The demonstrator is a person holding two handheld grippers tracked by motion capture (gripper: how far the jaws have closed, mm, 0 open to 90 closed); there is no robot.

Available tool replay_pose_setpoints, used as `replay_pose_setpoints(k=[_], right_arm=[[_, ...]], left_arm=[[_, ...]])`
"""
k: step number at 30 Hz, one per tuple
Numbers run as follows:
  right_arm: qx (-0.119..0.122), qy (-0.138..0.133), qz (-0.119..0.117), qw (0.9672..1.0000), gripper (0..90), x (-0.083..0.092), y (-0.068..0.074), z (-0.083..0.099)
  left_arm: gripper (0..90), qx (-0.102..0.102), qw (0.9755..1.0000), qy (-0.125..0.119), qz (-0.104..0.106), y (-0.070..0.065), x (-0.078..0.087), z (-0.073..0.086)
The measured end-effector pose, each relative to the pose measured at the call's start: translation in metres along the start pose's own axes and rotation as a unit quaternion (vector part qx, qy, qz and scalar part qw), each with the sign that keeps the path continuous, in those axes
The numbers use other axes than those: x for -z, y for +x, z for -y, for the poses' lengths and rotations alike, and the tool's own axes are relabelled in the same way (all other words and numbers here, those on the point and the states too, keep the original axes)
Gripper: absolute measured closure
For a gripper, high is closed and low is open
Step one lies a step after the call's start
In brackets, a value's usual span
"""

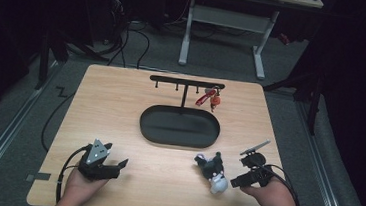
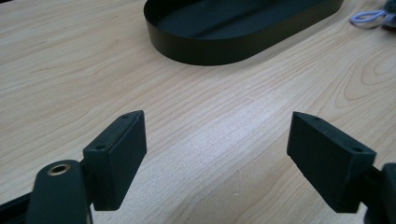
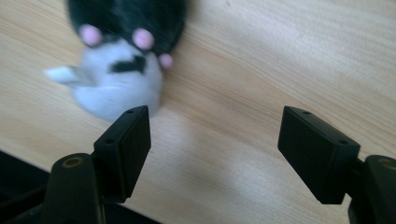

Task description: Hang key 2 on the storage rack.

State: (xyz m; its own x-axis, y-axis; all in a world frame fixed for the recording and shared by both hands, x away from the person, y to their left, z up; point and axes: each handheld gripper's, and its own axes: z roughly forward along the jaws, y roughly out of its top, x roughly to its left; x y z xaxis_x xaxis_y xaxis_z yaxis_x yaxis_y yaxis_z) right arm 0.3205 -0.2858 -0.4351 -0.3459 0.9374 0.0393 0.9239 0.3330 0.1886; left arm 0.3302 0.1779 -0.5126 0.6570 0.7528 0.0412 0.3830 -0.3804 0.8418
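A black and white plush toy (image 1: 213,173) lies on the wooden table (image 1: 120,107) at the front right. My right gripper (image 1: 239,172) stands open just to its right. In the right gripper view the toy (image 3: 119,70) lies beyond the left jaw, outside the gap, and nothing is between the jaws of the right gripper (image 3: 215,114). A black oval tray (image 1: 177,141) sits mid-table. Behind it a black hook rack (image 1: 187,82) carries a red keychain (image 1: 209,99). My left gripper (image 1: 119,167) rests open at the front left, its jaws (image 2: 217,123) over bare wood, facing the tray (image 2: 233,44).
A pale cord loop (image 2: 369,17) shows to the right of the tray in the left gripper view. Beyond the table's far edge stand a white desk frame (image 1: 259,44) and cables on the grey floor (image 1: 141,44).
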Motion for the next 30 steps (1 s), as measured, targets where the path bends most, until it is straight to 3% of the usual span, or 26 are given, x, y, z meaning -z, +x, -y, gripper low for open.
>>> replay_pose_setpoints(k=[5,10,17,24,30], right_arm=[[0.023,-0.003,0.001,0.9997,22.4,0.017,0.018,-0.01],[0.041,0.004,-0.009,0.9991,16.7,0.017,0.035,-0.019],[0.058,0.028,-0.02,0.9978,15.4,-0.008,0.052,-0.026],[0.055,0.051,-0.022,0.9969,16.9,-0.042,0.051,-0.029],[0.049,0.064,-0.024,0.9965,23.4,-0.058,0.052,-0.031]], left_arm=[[20.2,-0.002,1.0,0.001,0.005,0.0,0.0,0.001],[20.0,-0.007,1.0,0.0,0.006,0.0,0.001,0.001],[20.0,-0.01,0.9999,0.004,0.012,-0.001,0.002,0.001],[20.1,-0.008,0.9999,0.002,0.01,0.0,0.004,0.002],[20.4,-0.01,0.9999,0.004,0.01,-0.001,0.003,0.002]])
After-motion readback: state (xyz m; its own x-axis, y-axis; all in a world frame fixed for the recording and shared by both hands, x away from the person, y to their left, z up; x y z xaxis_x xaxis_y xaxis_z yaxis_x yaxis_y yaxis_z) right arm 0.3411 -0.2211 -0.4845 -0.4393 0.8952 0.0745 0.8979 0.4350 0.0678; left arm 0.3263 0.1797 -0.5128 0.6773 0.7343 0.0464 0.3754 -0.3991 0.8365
